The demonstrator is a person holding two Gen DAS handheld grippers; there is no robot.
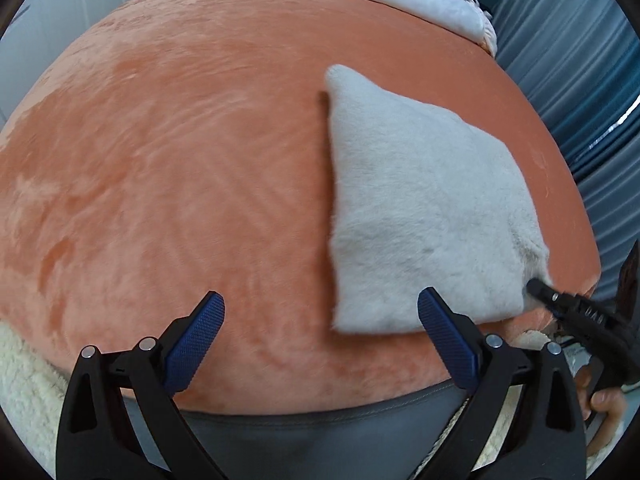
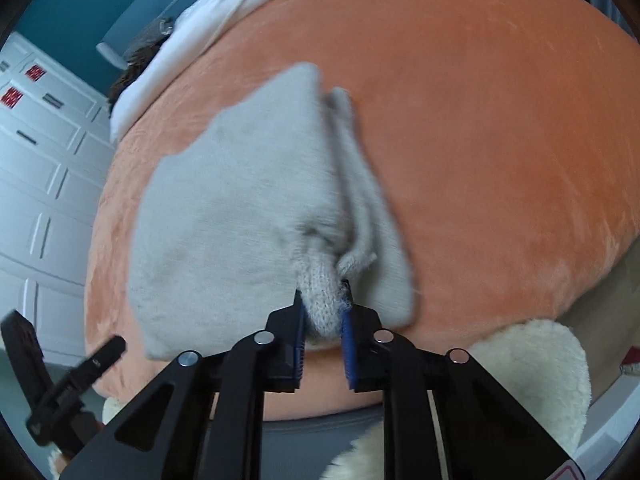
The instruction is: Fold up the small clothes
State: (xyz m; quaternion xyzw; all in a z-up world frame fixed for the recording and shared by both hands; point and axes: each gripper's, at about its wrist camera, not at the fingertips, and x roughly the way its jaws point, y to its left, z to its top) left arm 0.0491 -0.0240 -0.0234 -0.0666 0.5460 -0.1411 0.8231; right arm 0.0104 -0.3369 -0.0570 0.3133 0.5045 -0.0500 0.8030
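The grey garment [image 1: 420, 208] lay on the orange bed [image 1: 180, 168], toward its near right side, folded over with a ridge along one edge. The right gripper [image 2: 324, 316] had its jaws pinched on a bunched knit corner. The left gripper [image 1: 320, 328] hung over bare blanket beside it, jaws wide apart, holding nothing; motion blur softened the fabric's edges, perhaps hiding another layer.

Orange plush bed cover [image 2: 500, 128]; white panelled wardrobe [image 2: 44, 184]; teal wall [image 2: 80, 12]; blue-grey curtains [image 1: 568, 52].
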